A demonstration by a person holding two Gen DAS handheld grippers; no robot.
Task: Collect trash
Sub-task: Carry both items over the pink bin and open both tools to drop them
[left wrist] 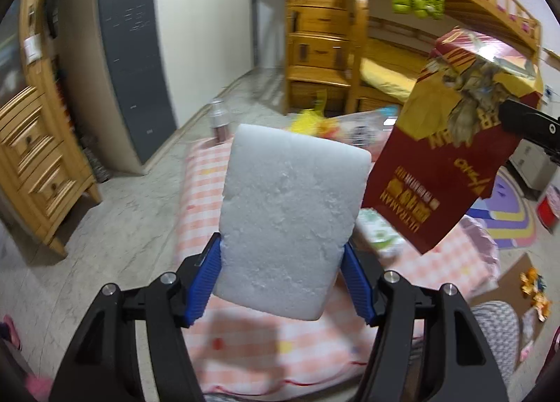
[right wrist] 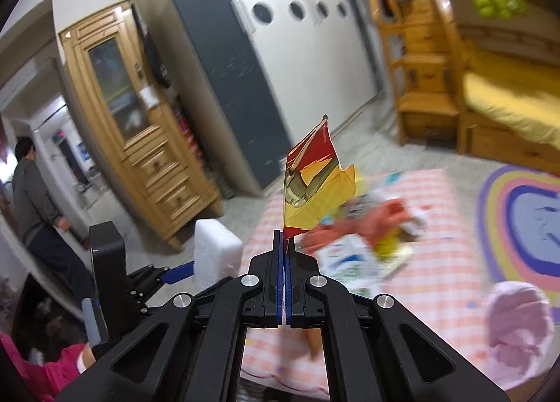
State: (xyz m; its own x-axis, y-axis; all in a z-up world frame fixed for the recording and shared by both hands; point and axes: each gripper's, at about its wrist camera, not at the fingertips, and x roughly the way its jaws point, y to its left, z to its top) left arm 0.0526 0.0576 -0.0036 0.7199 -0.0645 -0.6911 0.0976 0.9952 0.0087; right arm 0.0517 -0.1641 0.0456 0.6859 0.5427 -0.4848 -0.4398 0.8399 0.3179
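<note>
My left gripper (left wrist: 281,262) is shut on a white foam block (left wrist: 290,220), held upright above a pink checked mat (left wrist: 245,342). The block also shows in the right wrist view (right wrist: 217,251). My right gripper (right wrist: 284,244) is shut on a torn red and yellow carton (right wrist: 311,188), held in the air over the mat. The same carton (left wrist: 448,157) hangs at the right of the left wrist view, with the right gripper's black finger (left wrist: 525,122) on it. Several papers and wrappers (right wrist: 364,237) lie blurred on the mat.
A wooden cabinet (right wrist: 140,143) stands at the left by a grey door (right wrist: 224,62). A wooden bunk bed (left wrist: 402,62) is at the back. A rainbow rug (right wrist: 525,220) lies to the right. A person (right wrist: 38,206) stands at far left. A pink cushion (right wrist: 518,325) lies on the mat.
</note>
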